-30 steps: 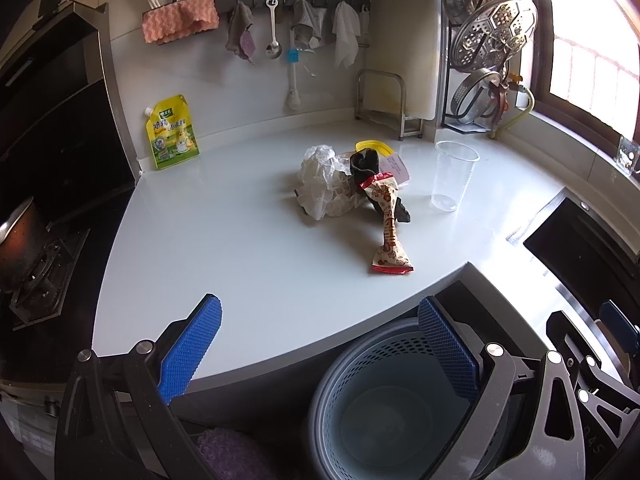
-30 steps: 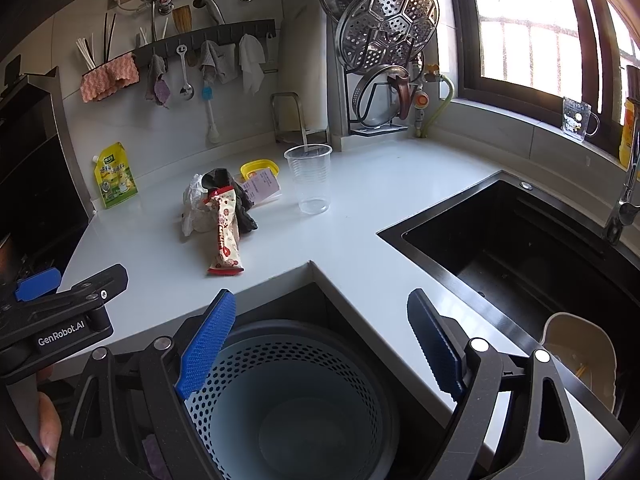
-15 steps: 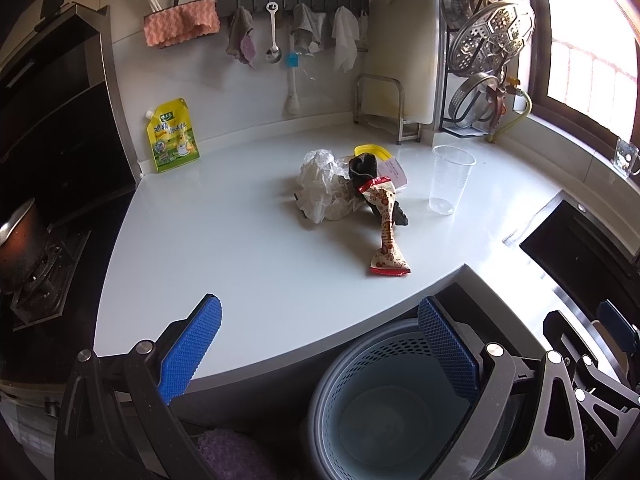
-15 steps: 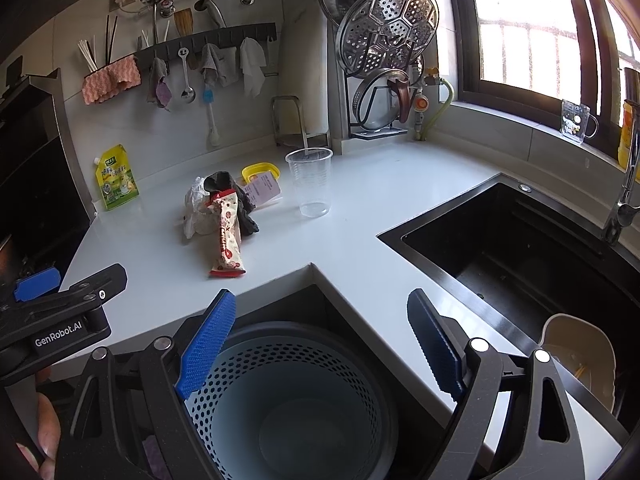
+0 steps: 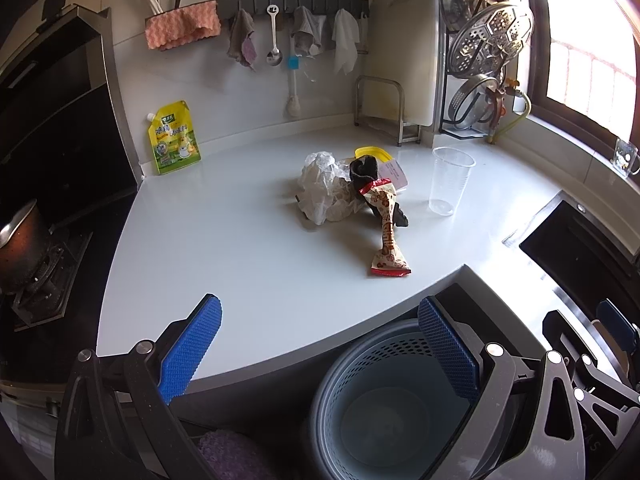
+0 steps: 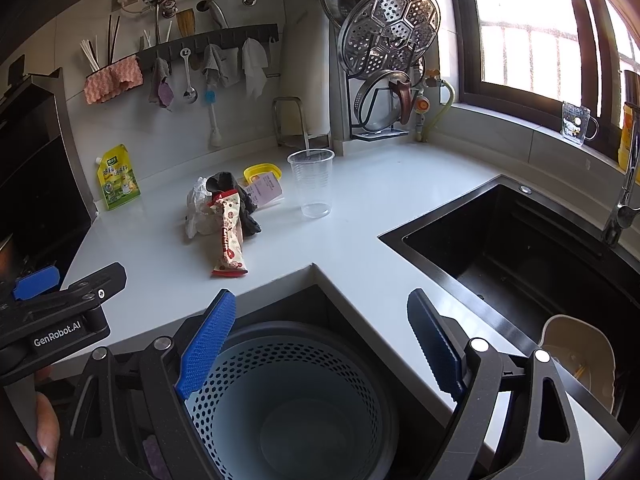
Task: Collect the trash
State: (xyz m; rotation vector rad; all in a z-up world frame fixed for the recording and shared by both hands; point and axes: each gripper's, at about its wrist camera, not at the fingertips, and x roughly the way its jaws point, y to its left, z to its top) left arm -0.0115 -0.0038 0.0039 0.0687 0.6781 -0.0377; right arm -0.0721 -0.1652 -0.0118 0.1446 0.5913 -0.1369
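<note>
At the bottom of each wrist view a pair of tongs gapes wide and holds nothing: the left tongs (image 5: 320,354) and the right tongs (image 6: 320,344) (blue ribbed pads on both) hang over a perforated waste basket (image 6: 280,392) that sits low in the frame, below the edge of the white bench (image 5: 240,248). Farther up, near the middle of the frame, the trash lies on the bench in one heap: a long snack wrapper (image 5: 387,232) nearest, then a crumpled white bag (image 5: 320,186) and a dark scrap (image 5: 364,170). Just right of the heap stands a clear plastic cup (image 5: 448,186), upright. At the upper left, a yellow pouch (image 5: 173,138) leans on the wall.
</note>
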